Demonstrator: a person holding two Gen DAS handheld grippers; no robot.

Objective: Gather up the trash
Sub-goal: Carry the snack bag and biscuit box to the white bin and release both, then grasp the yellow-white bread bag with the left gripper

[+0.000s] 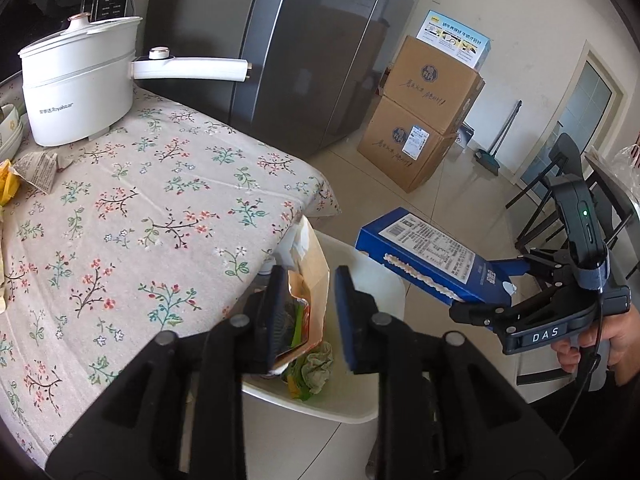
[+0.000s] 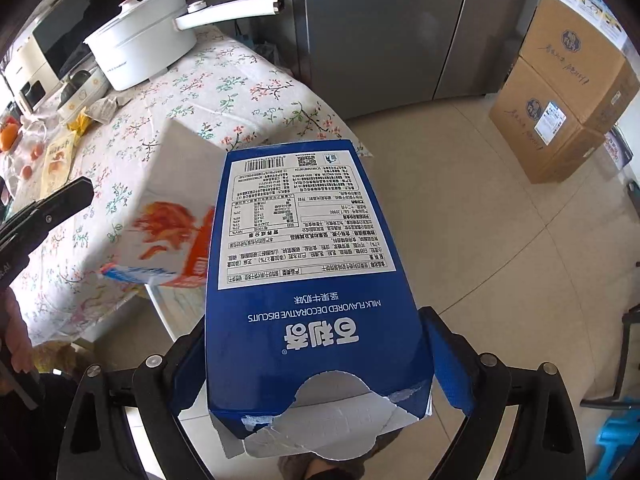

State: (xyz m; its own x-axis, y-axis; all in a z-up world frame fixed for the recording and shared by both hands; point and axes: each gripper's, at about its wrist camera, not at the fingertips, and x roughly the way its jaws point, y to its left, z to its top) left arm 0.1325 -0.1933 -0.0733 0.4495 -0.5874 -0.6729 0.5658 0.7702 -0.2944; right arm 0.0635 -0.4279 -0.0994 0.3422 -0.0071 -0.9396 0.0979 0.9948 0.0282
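Right tool is clamping the torn end of the blue biscuit box beside the bench's corner, short of the white bin. Left tool is hanging part-open and empty above it. Releasing early risks the box clipping the rim and hitting the floor.

A blue biscuit box is clamped at its torn-open end between the jaws of the right gripper, its printed label turned toward the camera. Just left of it, a blurred white and orange package is seen in front of the floral-clothed counter. A white electric pot is seen standing at the counter's far end. Stacked cardboard boxes are seen on the tiled floor.
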